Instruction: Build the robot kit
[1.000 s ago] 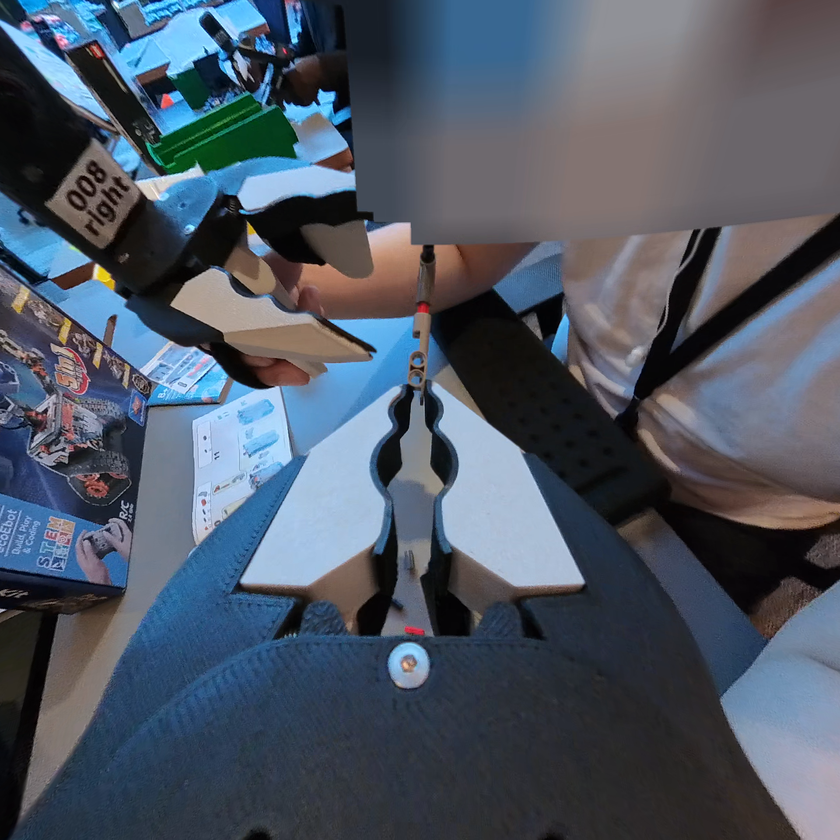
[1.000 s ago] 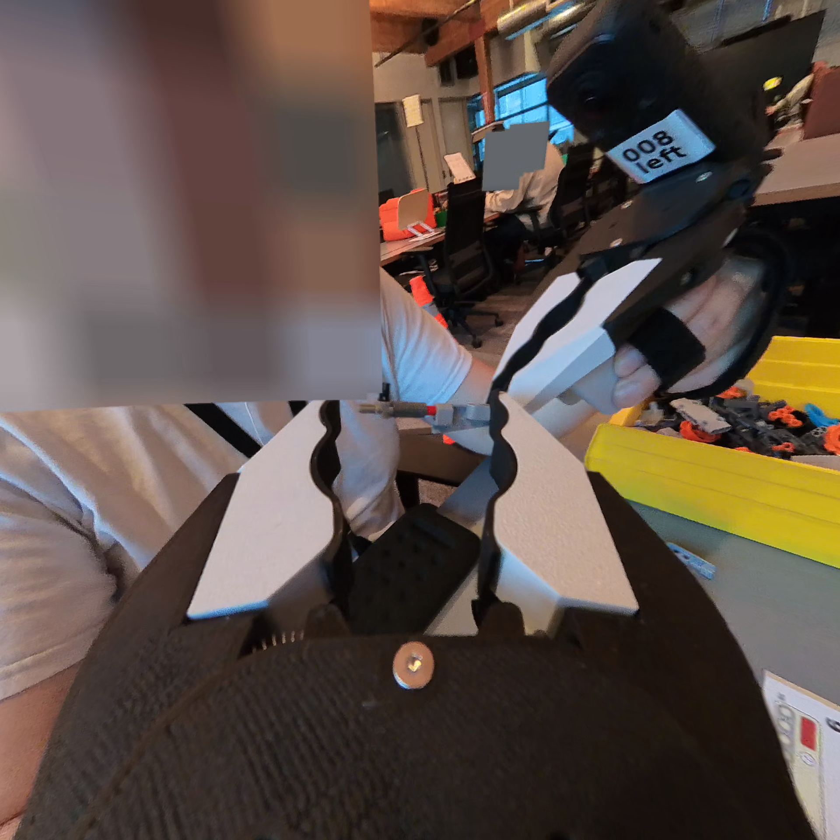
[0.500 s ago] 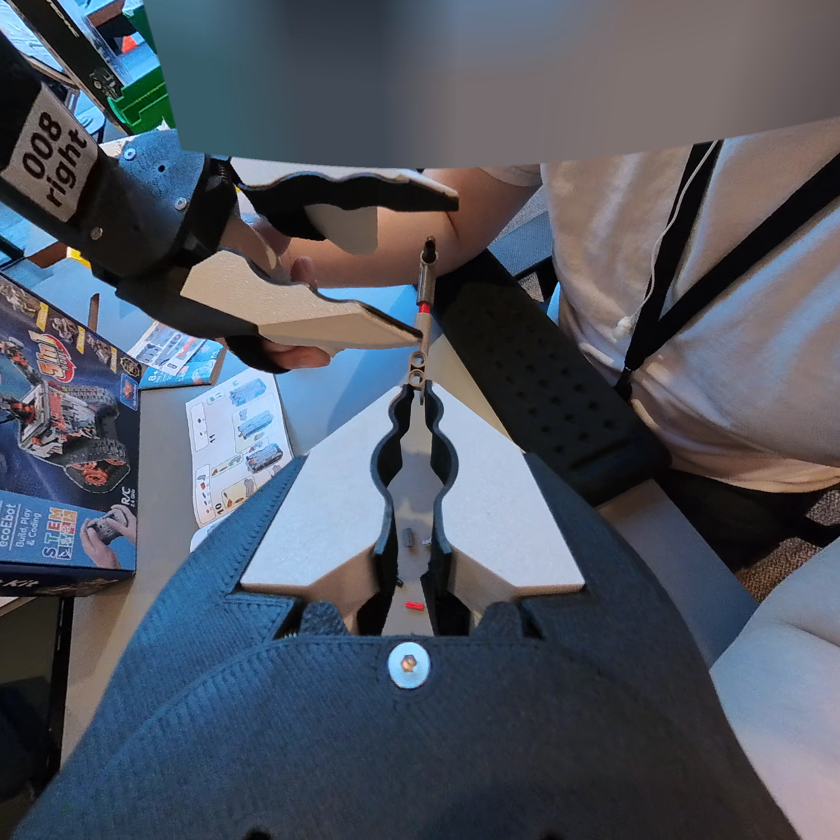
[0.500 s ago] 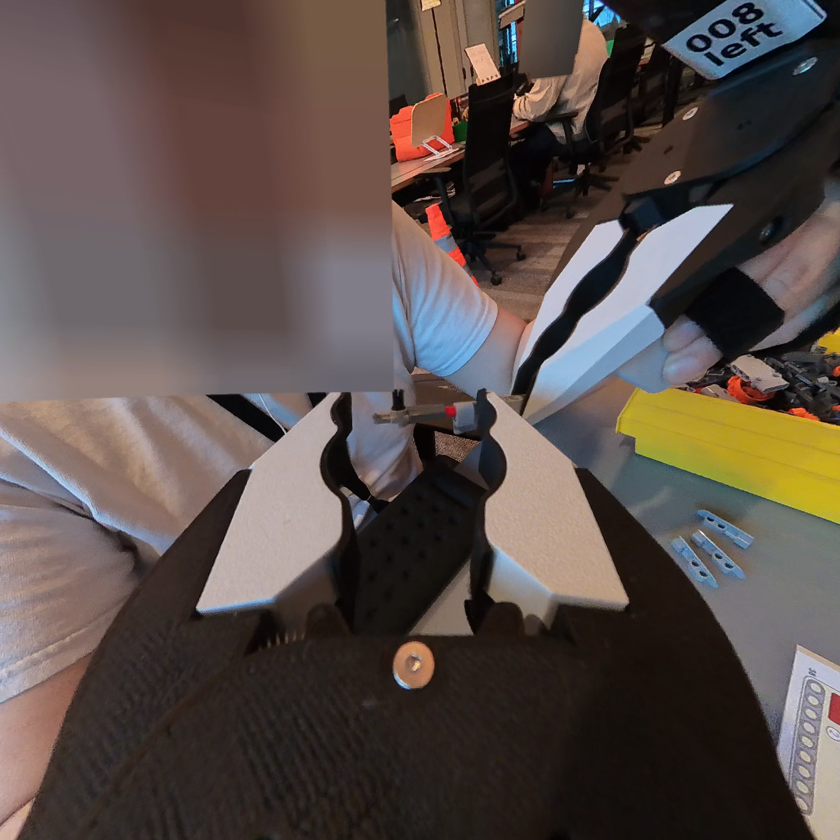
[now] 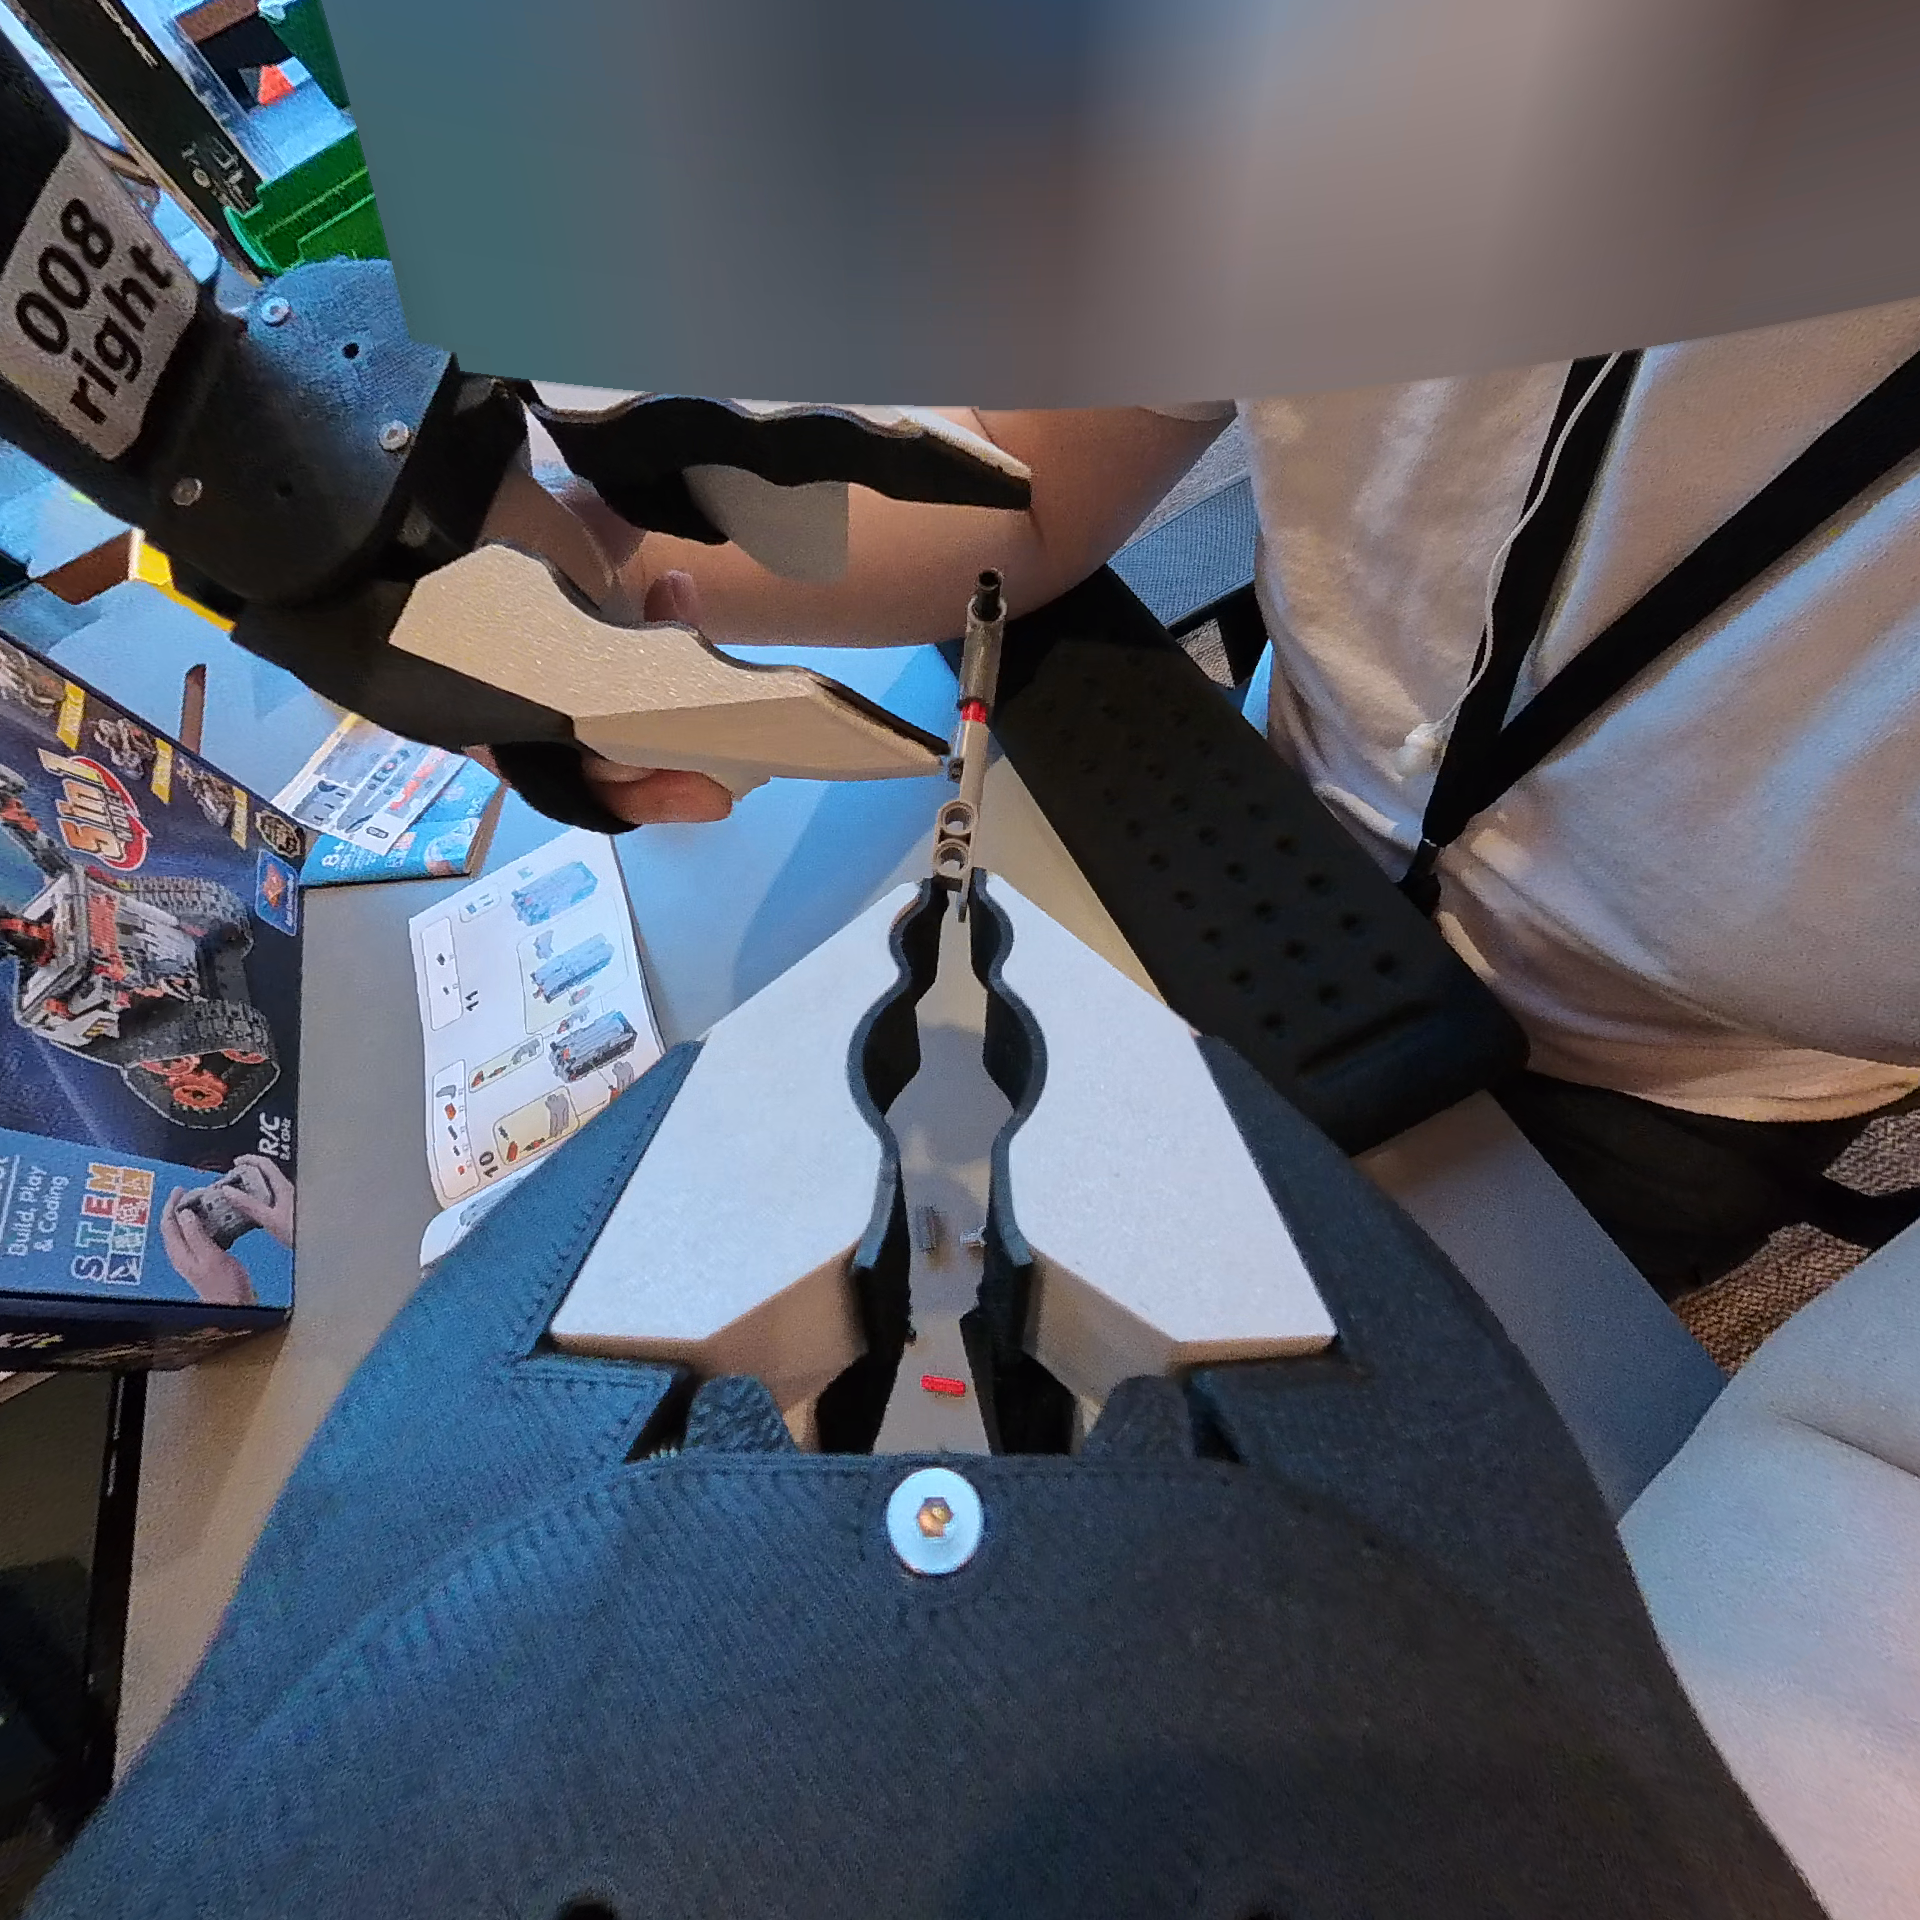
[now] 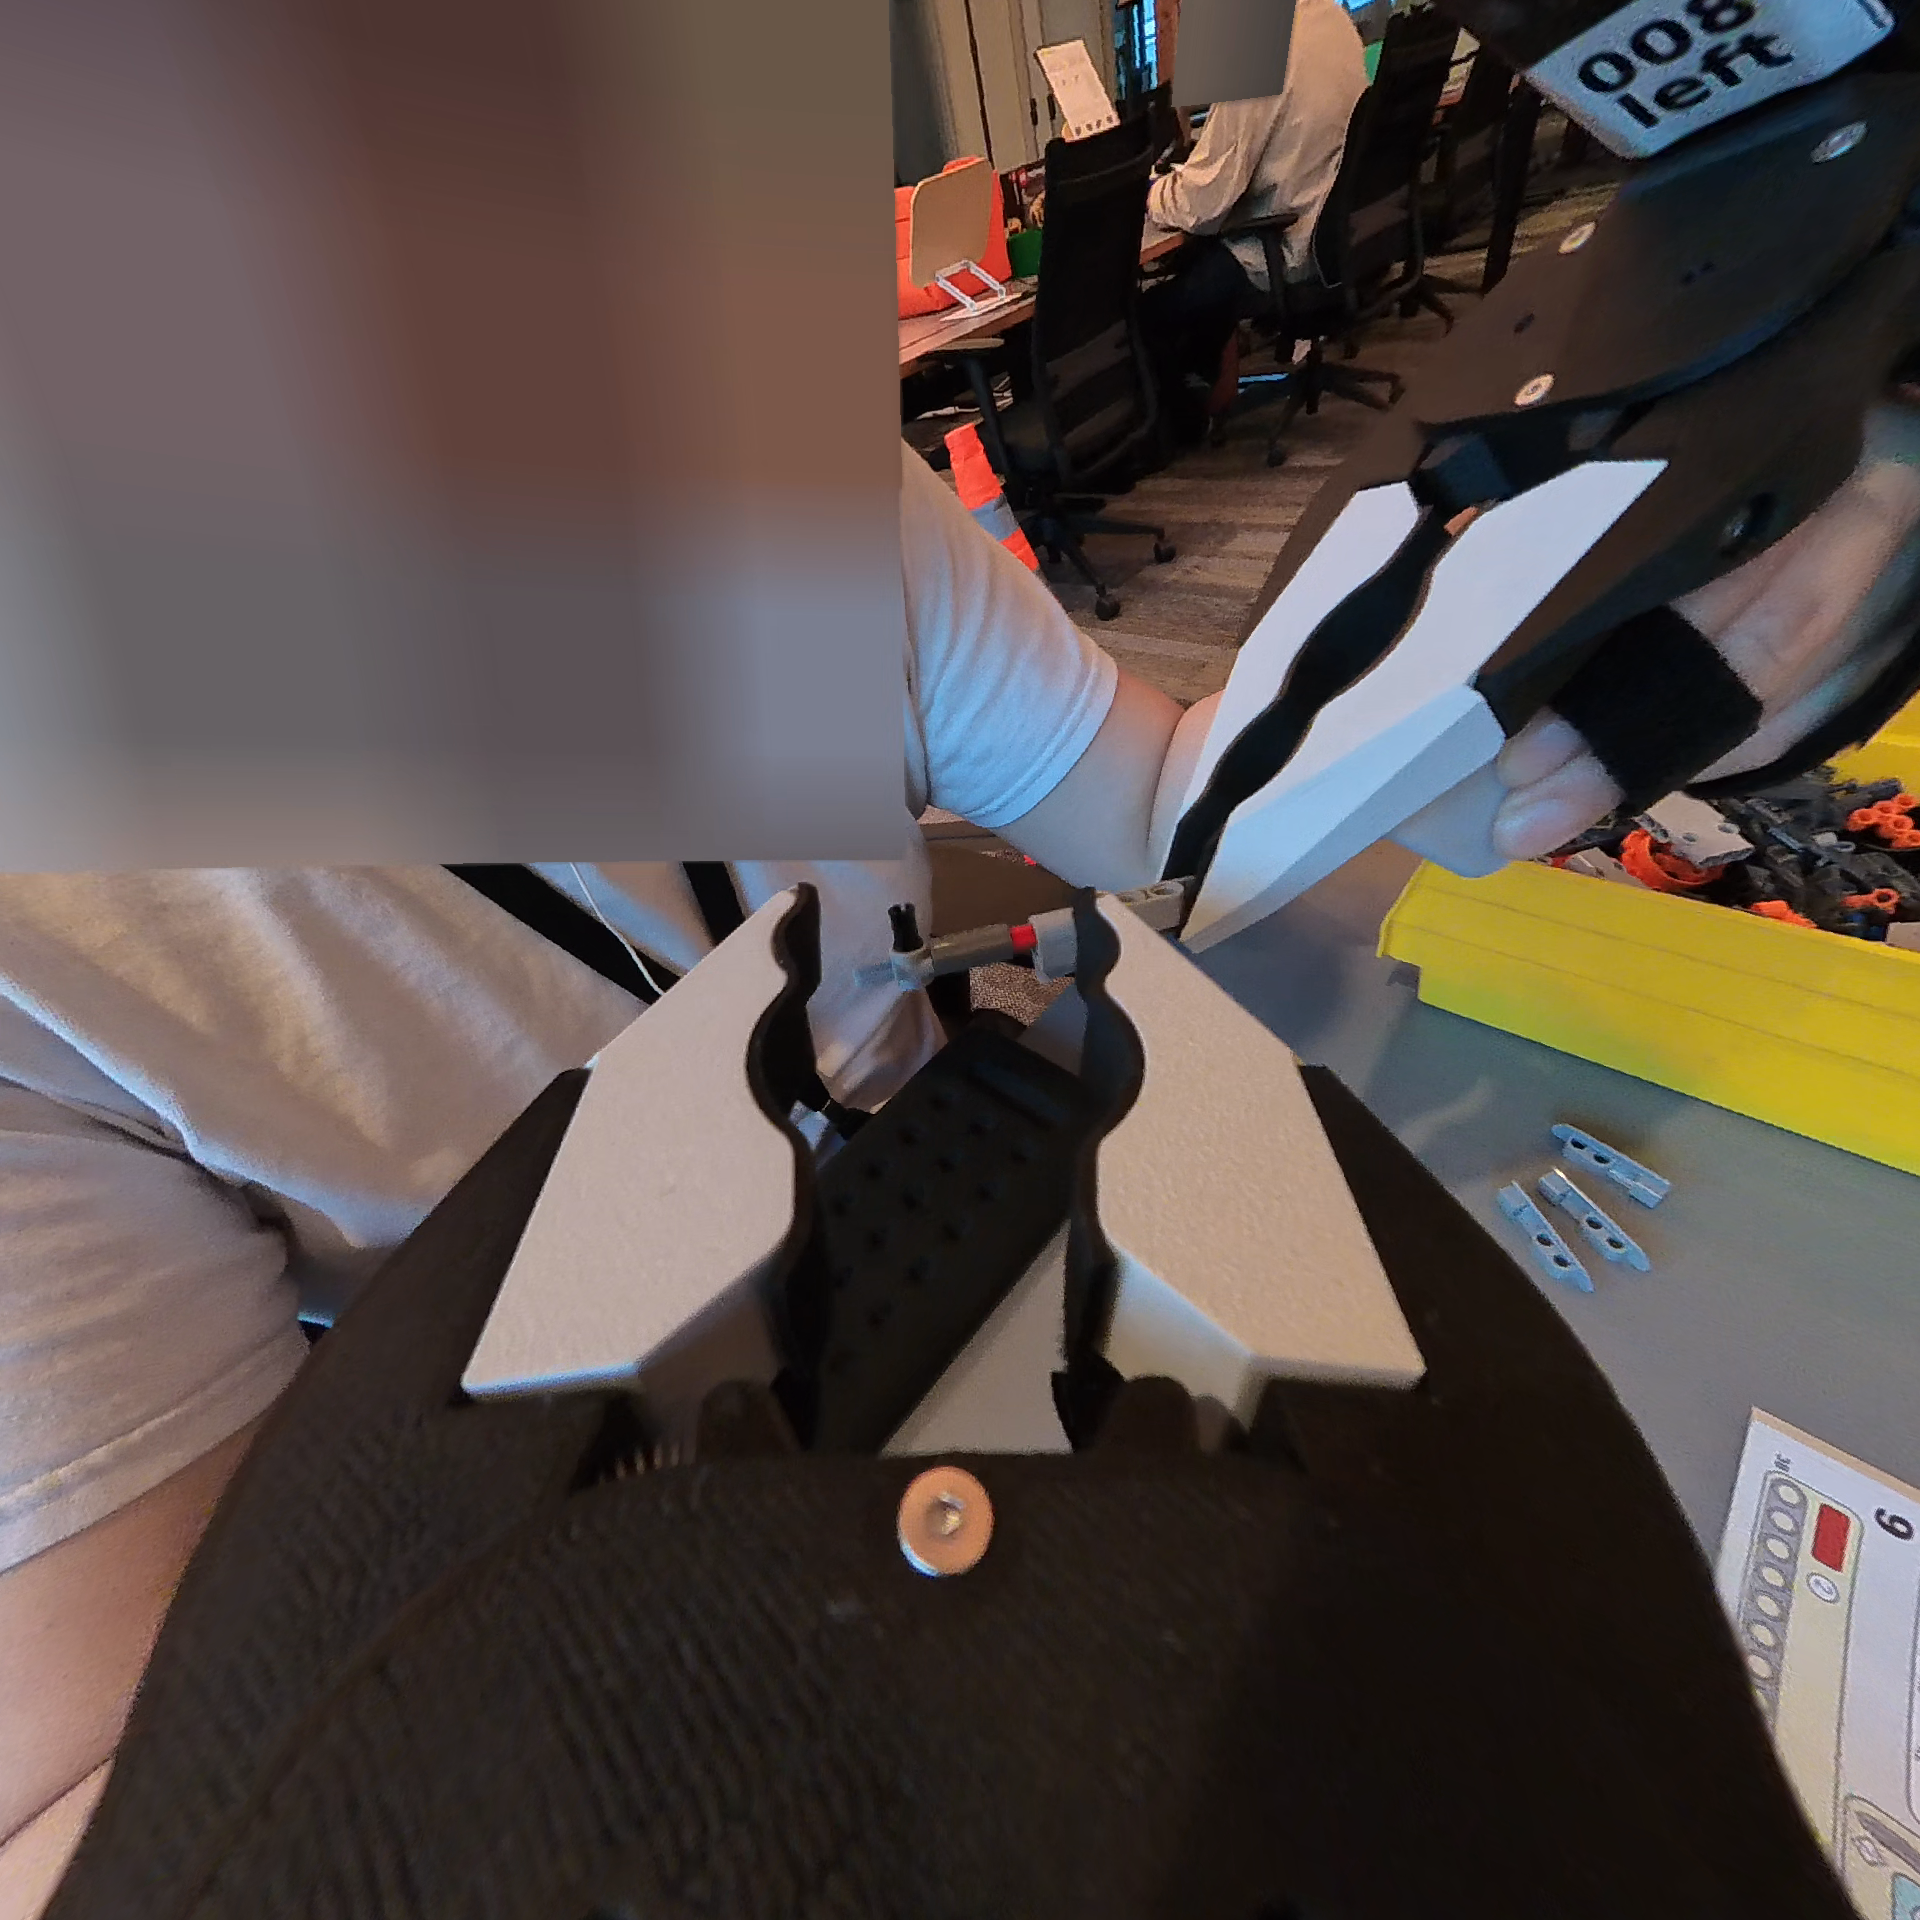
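Left wrist view: left tool nipped shut on the end of a grey rod with a red band, held above the bench. Right tool, its jaws parted, has one tip touching the rod and the other well clear. Judged step: bracketing the rod, so closing calls for fine alignment. Rod's gripped end is hidden; its far-end fitting is too small to identify.

Two close wrist views face each other, sharing the grey rod.
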A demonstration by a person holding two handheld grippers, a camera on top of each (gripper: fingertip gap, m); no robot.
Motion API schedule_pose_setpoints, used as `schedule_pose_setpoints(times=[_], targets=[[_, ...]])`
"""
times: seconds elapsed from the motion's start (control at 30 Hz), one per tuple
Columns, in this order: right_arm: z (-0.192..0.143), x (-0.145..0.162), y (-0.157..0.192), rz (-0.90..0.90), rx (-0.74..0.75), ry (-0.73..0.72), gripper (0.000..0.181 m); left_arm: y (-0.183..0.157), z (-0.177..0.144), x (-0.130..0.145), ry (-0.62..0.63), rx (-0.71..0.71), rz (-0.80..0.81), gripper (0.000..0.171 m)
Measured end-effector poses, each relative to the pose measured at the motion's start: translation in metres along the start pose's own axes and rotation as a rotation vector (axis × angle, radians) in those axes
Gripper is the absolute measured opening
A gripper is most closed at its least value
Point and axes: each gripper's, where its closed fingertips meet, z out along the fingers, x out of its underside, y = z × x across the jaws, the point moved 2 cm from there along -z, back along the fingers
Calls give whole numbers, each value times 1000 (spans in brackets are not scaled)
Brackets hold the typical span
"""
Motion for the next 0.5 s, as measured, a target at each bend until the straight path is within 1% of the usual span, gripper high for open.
schedule_pose_setpoints(times=[0.13,0.33,0.5], targets=[[0,3,-3,-4,17,13,49,-1,-1,1,1,0,5,3],[8,8,-3,-30,18,53,49,-2,-3,0,-8,-1,11,3],[7,7,-4,19,2,41,47,-4,-2,-1,-5,-1,12,3]])
